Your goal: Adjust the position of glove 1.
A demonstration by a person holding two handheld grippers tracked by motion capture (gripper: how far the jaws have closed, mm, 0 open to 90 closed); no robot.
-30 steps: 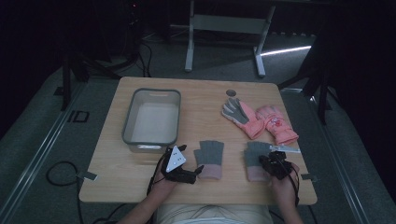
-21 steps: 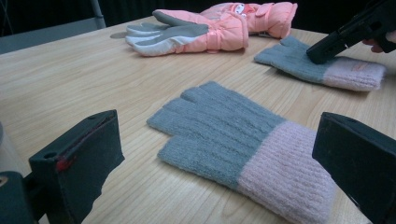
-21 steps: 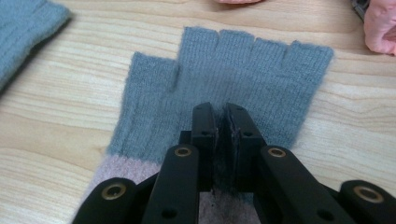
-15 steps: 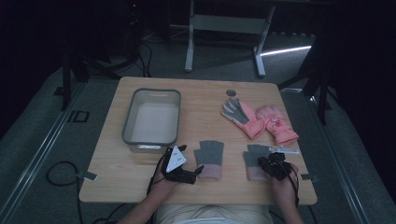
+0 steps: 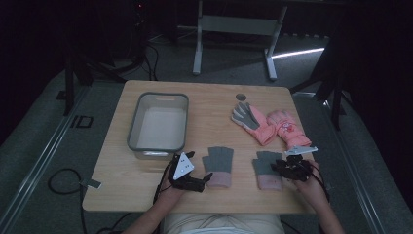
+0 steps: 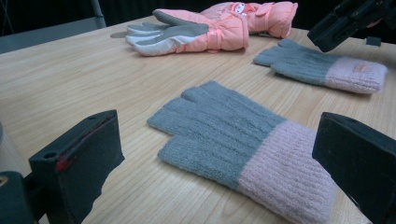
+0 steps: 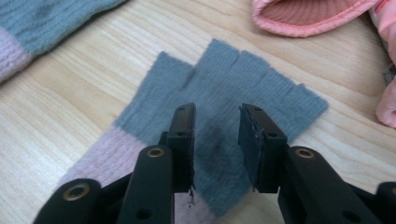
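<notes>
Two grey knit gloves with pink cuffs lie flat near the table's front edge. My left gripper (image 5: 207,179) (image 6: 219,156) rests low on the table, its jaws wide open on either side of the left glove (image 5: 218,165) (image 6: 210,126) without touching it. My right gripper (image 5: 276,167) (image 7: 217,116) hovers just above the right glove (image 5: 265,171) (image 7: 247,77) (image 6: 322,67). Its jaws have just been opening and stand a little apart, with nothing between the pads. The right gripper's black tip (image 6: 345,21) also appears in the left gripper view.
A pair of pink padded gloves (image 5: 270,124) (image 6: 205,30) lies at the back right, close behind the right gripper. A grey-rimmed tub (image 5: 134,131) stands at the left of the table. A round hole (image 5: 240,96) marks the tabletop at the back.
My right gripper's jaws have parted and the hand has eased slightly to the right over the right glove, which stays flat. The left gripper has not moved.
</notes>
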